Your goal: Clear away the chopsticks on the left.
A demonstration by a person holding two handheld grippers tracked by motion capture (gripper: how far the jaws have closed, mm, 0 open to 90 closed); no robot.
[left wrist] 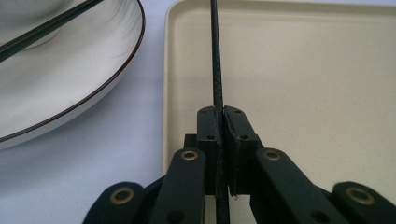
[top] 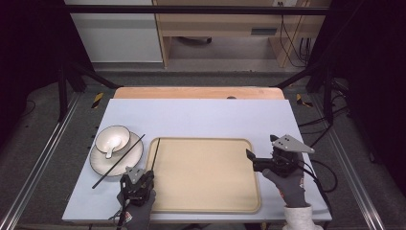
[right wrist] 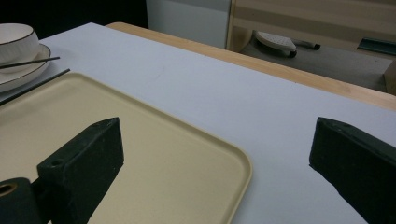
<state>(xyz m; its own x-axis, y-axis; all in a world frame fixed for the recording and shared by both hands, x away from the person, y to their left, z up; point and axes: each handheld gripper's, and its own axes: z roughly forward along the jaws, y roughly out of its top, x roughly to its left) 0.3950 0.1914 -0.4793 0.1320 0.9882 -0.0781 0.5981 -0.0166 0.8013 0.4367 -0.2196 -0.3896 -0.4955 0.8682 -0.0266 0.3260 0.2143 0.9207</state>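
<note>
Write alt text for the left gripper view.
The left gripper has its two black jaws shut on a thin black chopstick, which runs straight up over the left edge of a beige tray. At the upper left, a second chopstick lies across a white plate on the pale table.

The counter [top: 201, 115] is seen in the high view from above its near edge, looking forward and down, with floor and cabinets taken in beyond. The left gripper view is set low and very close, looking along its own jaws over the left rim of the tray [left wrist: 164, 93], with the plate [left wrist: 93, 70] at its left. The right gripper view is placed near the counter's right side, facing across the tray's far right corner [right wrist: 243, 163] toward the plate [right wrist: 28, 70] in the distance. The tray and plate are shared by all three views
</note>
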